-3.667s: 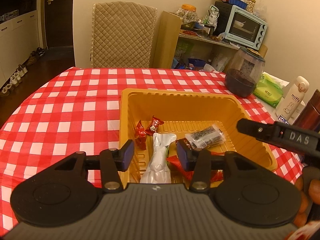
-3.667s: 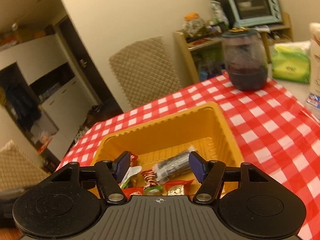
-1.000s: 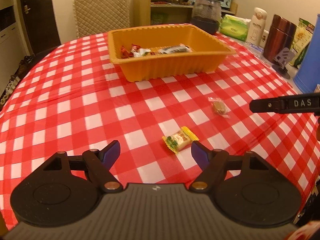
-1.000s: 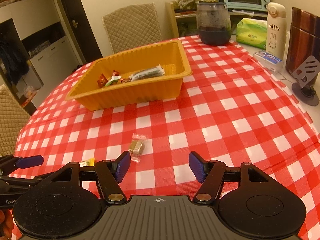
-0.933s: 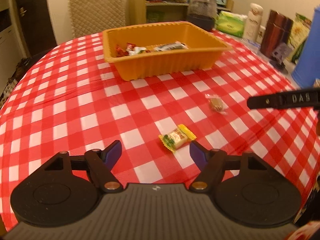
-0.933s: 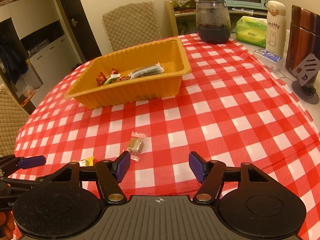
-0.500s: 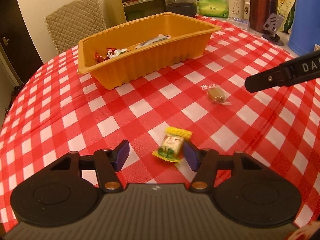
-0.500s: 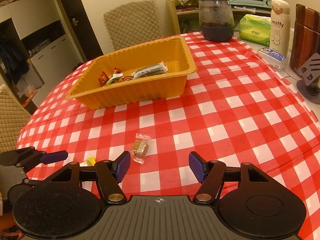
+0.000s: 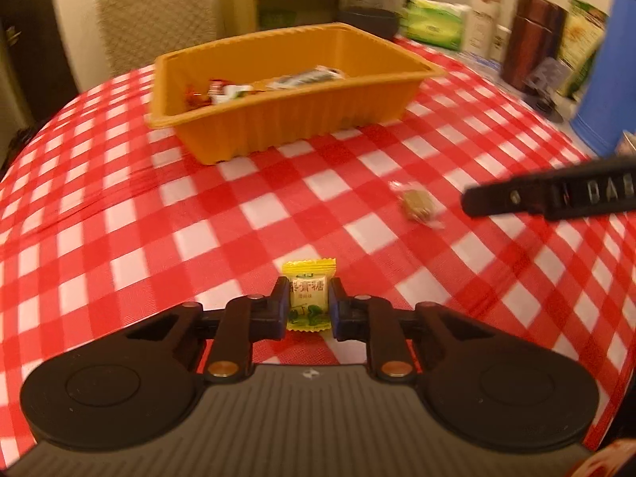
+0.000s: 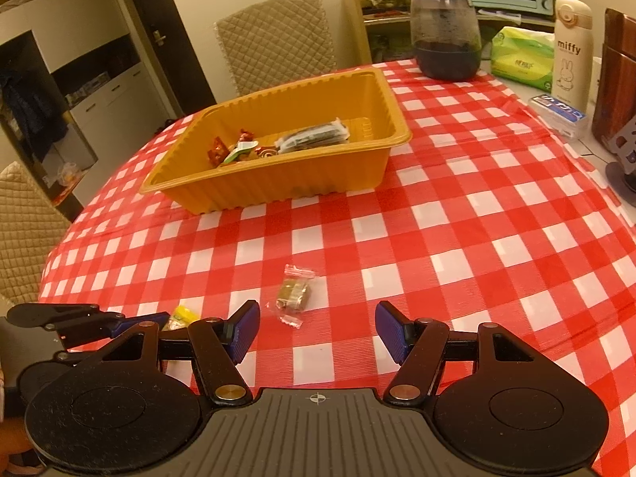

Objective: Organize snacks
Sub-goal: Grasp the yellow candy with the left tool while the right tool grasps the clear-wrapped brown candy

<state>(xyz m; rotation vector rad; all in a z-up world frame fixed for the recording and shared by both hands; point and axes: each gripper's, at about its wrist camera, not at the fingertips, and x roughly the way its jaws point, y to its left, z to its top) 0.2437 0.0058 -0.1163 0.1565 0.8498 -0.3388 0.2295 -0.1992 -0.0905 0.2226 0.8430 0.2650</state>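
The left gripper (image 9: 308, 305) has its jaws pinched on a small yellow candy (image 9: 308, 296) low over the red-and-white checked tablecloth (image 9: 222, 218), one pad on each side of the wrapper. The wrapper is bright yellow with crimped ends, a pale panel with printed characters across the middle and a bit of green at the lower end. In the right wrist view only a yellow corner of it shows beside the left gripper's fingers.

The right gripper (image 10: 316, 334) hangs over the cloth with its jaws spread and nothing between them. Just ahead of its blue pads (image 10: 245, 330) lies a second candy (image 10: 293, 297), a brownish-green block in clear, twisted wrap, flat on the cloth and apart from both grippers.

Further back stands an orange plastic tray (image 10: 278, 183) with ribbed walls. Inside it, toward the near left part, are a few small red-wrapped sweets (image 10: 216, 151), a white-and-green packet (image 10: 240, 150), and a longer dark bar in clear wrap (image 10: 314, 137).

Past the tray sits a glass jar (image 10: 445, 35) with a dark filling in its lower part, then a green tissue pack (image 10: 520, 57) and a white bottle (image 10: 570, 47) along the table's far right edge.
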